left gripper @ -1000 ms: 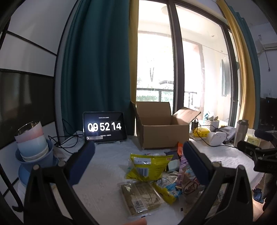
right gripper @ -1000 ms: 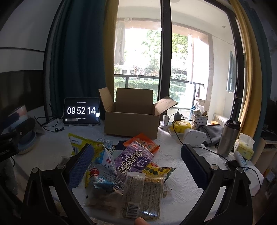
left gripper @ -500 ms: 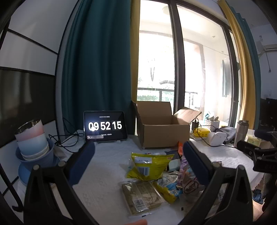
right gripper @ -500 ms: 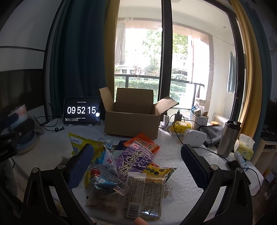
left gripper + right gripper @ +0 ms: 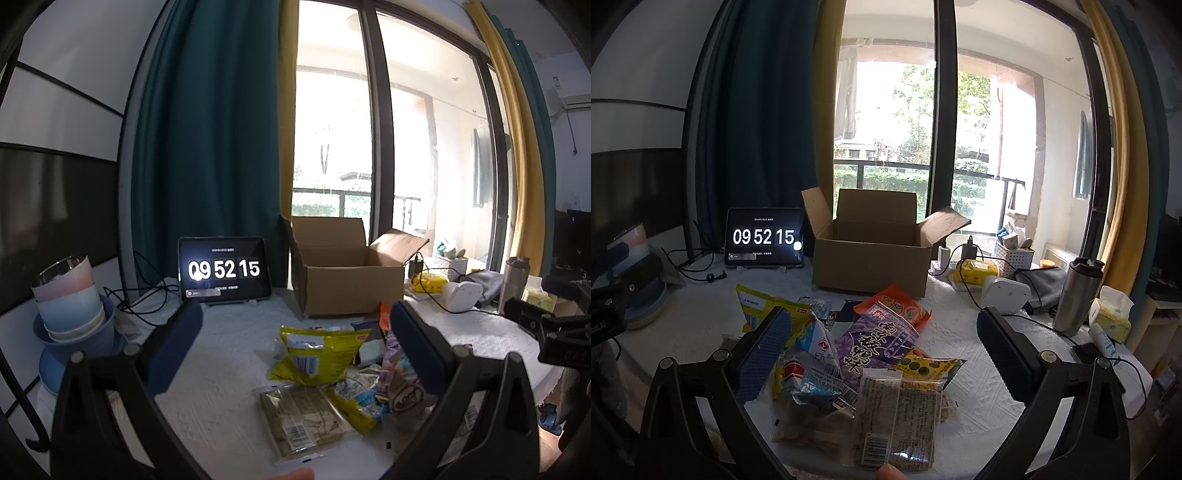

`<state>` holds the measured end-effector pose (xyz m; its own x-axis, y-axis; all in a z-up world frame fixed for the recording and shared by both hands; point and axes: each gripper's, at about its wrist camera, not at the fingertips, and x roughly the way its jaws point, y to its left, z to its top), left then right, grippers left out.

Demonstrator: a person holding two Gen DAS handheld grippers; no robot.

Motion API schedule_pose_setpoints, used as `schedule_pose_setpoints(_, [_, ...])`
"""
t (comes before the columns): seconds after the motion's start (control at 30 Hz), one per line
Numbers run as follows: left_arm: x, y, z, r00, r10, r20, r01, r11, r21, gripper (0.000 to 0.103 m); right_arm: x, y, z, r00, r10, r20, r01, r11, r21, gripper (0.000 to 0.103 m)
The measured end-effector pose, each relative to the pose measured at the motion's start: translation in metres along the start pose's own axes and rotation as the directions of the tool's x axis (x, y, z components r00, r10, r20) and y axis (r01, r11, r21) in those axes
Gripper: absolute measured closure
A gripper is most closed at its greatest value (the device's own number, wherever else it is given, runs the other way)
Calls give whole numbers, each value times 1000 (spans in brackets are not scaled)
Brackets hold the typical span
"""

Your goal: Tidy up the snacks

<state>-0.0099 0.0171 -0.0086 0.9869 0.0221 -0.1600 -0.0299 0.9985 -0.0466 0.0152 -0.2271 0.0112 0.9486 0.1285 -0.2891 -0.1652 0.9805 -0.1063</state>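
Clear-wrapped cracker pack [image 5: 899, 417] lay lengthwise dead ahead between the spread, empty right claw [image 5: 882, 354] jaws; left claw [image 5: 295, 354], also released, was offset left.

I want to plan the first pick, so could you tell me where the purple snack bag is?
In the right wrist view the purple snack bag lies mid-pile on the table, overlapping the orange packet, in front of the open cardboard box.

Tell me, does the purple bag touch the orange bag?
Touching. In the right wrist view the purple bag lies on top of the orange bag, covering its lower part, with no gap between them.
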Motion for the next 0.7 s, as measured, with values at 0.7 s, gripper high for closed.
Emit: schedule_pose_setpoints(0.7, [11, 3, -4, 999, -18, -41, 18, 1000, 5, 0, 15, 6, -1, 999, 22, -34, -22, 1000, -2, 0])
